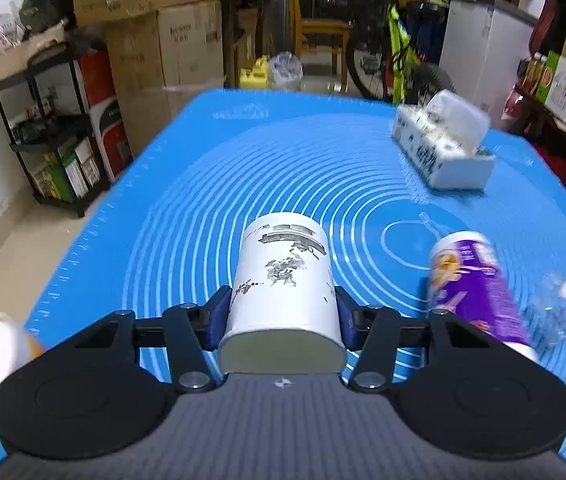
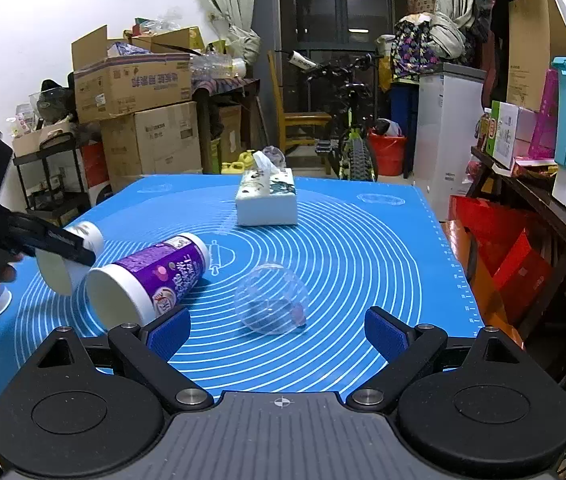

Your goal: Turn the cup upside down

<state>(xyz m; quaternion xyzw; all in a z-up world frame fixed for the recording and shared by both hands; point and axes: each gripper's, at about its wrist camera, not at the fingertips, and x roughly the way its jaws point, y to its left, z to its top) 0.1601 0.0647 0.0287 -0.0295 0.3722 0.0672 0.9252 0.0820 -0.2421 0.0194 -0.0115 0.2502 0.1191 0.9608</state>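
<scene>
1. left gripper [image 1: 281,316] pinching white cup [image 1: 283,292], held tilted above blue mat [image 1: 187,184]
2. right gripper [image 2: 279,330] spread, holding nothing, near clear cup [image 2: 271,298] lying on mat

The white cup [image 1: 283,280] looks like glossy glazed ceramic printed in grey ink, the blue mat [image 2: 363,240] a smooth, faintly shiny rubbery sheet, the clear cup [image 2: 271,304] thin transparent plastic, the purple-labelled cup [image 2: 151,280] smooth paper, and the left gripper [image 1: 283,316] matt black plastic with blue pads [image 1: 219,316].
</scene>
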